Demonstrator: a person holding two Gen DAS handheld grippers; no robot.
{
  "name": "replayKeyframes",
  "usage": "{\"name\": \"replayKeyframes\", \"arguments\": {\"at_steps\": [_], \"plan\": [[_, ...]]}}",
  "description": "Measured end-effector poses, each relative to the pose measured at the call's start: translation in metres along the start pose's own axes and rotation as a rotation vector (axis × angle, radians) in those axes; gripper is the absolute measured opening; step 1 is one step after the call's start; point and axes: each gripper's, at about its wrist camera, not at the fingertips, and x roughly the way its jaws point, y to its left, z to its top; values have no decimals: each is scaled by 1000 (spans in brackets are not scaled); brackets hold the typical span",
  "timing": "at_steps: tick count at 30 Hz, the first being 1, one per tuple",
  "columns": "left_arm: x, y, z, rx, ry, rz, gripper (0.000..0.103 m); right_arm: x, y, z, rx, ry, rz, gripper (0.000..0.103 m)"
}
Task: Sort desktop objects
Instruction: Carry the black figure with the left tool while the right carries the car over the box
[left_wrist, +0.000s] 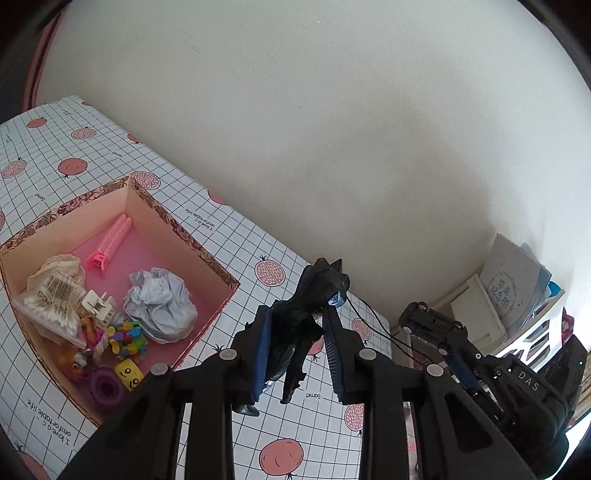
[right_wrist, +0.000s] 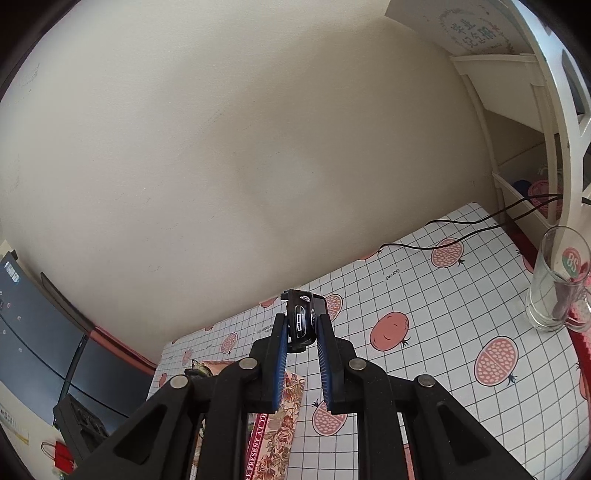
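So the left tool (left_wrist: 295, 332) is clamped on a black animal figurine (left_wrist: 310, 299), holding it up in the air just past the near corner of the pink box (left_wrist: 177, 229). The box sits open on the gridded fruit-print surface (left_wrist: 229, 236), and it's already got stuff in it: a pink comb-like clip (left_wrist: 109, 242) toward its far wall, a crumpled ball of pale paper (left_wrist: 159, 302) in the middle, a bag of cotton swabs (left_wrist: 51, 306) along its left side, and a jumble of small colourful bits (left_wrist: 125, 334) plus a yellow cube with a face (left_wrist: 128, 373) at the near end.

The right tool (right_wrist: 300, 328) is squeezed shut around a small black toy car (right_wrist: 303, 317), also lifted off the surface, well to the right of the box. From the left wrist view the car (left_wrist: 430, 321) shows belly-up in that tool. A tall glass (right_wrist: 557, 280) stands on the surface far from the box, near the white shelf (right_wrist: 517, 96).
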Motion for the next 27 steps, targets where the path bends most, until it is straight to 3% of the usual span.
{"name": "replayKeyframes", "arguments": {"at_steps": [16,27], "plan": [[-53,81,38,-136,-107,76,29,53,51,-46,-51,95,101,17],[-90,128,60,-219,-217,121,29,69,82,-71,-112,117,160,17]]}}
